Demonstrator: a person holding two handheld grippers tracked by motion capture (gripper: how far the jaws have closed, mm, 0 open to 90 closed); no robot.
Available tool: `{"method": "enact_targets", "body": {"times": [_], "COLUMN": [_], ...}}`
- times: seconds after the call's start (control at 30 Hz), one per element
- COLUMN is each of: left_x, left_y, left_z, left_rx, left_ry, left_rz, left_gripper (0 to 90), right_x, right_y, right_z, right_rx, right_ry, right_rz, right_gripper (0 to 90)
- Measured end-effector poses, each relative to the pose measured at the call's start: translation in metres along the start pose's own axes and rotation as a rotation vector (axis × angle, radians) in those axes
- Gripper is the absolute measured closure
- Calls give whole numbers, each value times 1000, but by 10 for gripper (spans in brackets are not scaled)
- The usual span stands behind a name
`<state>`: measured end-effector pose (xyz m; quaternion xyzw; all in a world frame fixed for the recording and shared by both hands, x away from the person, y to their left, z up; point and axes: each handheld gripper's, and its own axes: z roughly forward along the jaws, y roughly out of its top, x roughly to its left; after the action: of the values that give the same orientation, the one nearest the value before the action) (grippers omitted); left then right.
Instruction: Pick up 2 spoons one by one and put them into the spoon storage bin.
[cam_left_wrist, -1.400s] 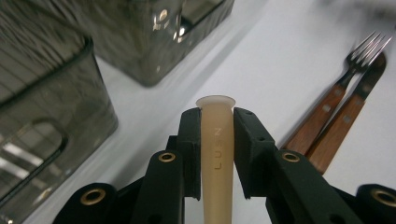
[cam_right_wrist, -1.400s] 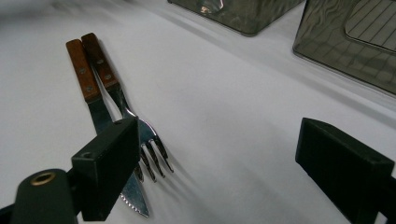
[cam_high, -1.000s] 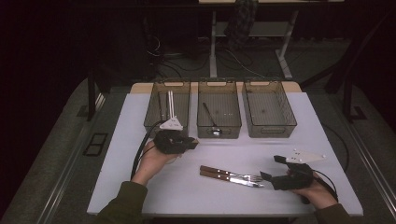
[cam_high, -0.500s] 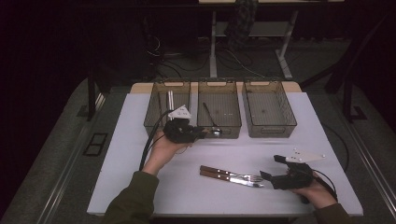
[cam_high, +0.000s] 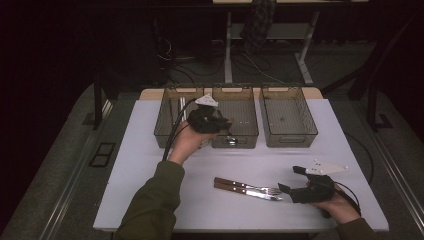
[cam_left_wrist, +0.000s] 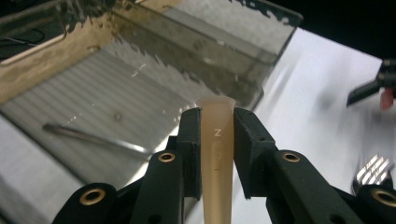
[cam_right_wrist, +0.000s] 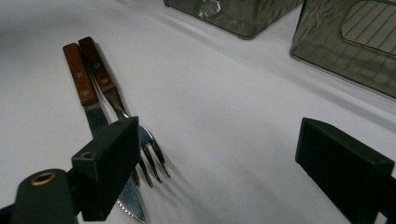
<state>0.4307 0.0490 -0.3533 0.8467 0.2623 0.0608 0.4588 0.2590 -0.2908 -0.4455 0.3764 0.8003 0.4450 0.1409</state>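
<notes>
**Left gripper clamped on tan handle above the bins; right gripper wide beside fork and knife**

Left gripper (cam_high: 225, 124): seen in the high view over the near edge of the middle bin (cam_high: 235, 92), carried by the left hand (cam_high: 189, 141). In the left gripper view the two black fingers (cam_left_wrist: 189, 140) are pressed against both sides of a tan tapered handle (cam_left_wrist: 217, 154), which stands upright between them with its squared tip just above the fingertips. Faint embossed letters are seen on its face; they cannot be read with certainty. What lies at the handle's other end cannot be told. Beyond the fingers, a slim metal utensil (cam_left_wrist: 88, 137) is seen lying on the ribbed floor of a smoky translucent bin.

Right gripper (cam_high: 293, 181): rested low on the bench (cam_high: 150, 180) at the near right, held by the right hand (cam_high: 340, 207). In the right gripper view its fingers (cam_right_wrist: 109, 165) are set wide apart, with nothing between them. The left finger is just in front of the fork's tines.

Cutlery on the bench: a fork (cam_right_wrist: 119, 105) and a serrated knife (cam_right_wrist: 91, 112), both with brown riveted handles, are laid side by side and touching, handles pointed away from the right gripper.

Bins: three are lined up along the far edge of the bench, the left bin (cam_high: 177, 92), the middle one and the right bin (cam_high: 287, 90).
</notes>
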Motion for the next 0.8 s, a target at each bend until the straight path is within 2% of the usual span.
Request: {"method": "enact_targets", "body": {"times": [0.17, 0.37, 0.47, 0.5, 0.67, 0.8], "left_x": [5, 10, 12, 13, 18, 22], "left_y": [21, 35, 37, 37, 29, 22], "left_z": [13, 30, 38, 42, 57, 62], "left_rx": [-12, -24, -28, -25, 29, 43], "left_ry": [6, 11, 23, 39, 79, 94], "left_rz": [9, 2, -3, -3, -13, -29], "left_gripper": [722, 722, 721, 721, 720, 720], "right_x": [-1, -2, -2, -2, -2, -3], "right_y": [1, 0, 0, 0, 0, 0], "right_z": [-2, -3, -4, -3, -4, -4], "right_rx": [-10, -16, -16, -15, -19, -26], "right_ry": [1, 1, 0, -1, 1, 2], "right_rz": [7, 12, 18, 18, 22, 28], "right_gripper": [135, 135, 135, 135, 135, 135]}}
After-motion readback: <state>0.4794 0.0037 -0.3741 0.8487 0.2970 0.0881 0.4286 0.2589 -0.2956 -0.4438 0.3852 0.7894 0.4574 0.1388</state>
